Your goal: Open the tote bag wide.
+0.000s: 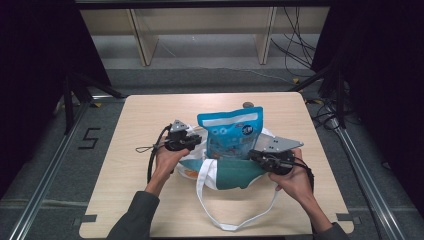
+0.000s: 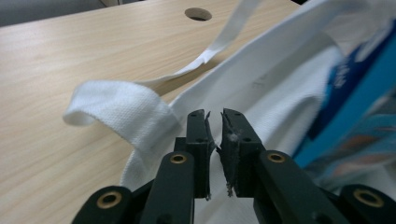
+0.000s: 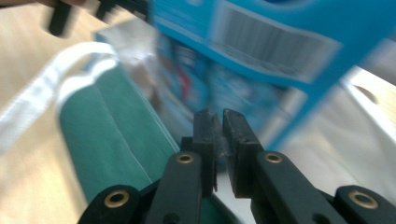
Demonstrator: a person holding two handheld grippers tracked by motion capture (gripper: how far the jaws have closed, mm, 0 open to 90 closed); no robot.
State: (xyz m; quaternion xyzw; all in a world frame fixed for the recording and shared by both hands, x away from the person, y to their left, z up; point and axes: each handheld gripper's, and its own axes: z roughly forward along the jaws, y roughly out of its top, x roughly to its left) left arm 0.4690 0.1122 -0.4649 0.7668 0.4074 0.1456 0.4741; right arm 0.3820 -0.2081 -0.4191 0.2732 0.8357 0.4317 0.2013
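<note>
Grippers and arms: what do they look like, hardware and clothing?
Both grippers, left gripper and right gripper, are black with two flat jaws on linkages with brass-coloured pivot rivets. Each carries a grey three-cornered plate. A black cable loops off the left. Dark grey sleeves.

I see a bright blue pouch (image 1: 231,134) with white lettering, cartoon print and a white barcode panel at frame centre, standing in a white bag (image 1: 220,172) with a teal panel, an orange patch and white straps (image 1: 223,220). My grippers' jaws are black with brass rivets, over a pale wood-grain table (image 1: 145,120).
</note>
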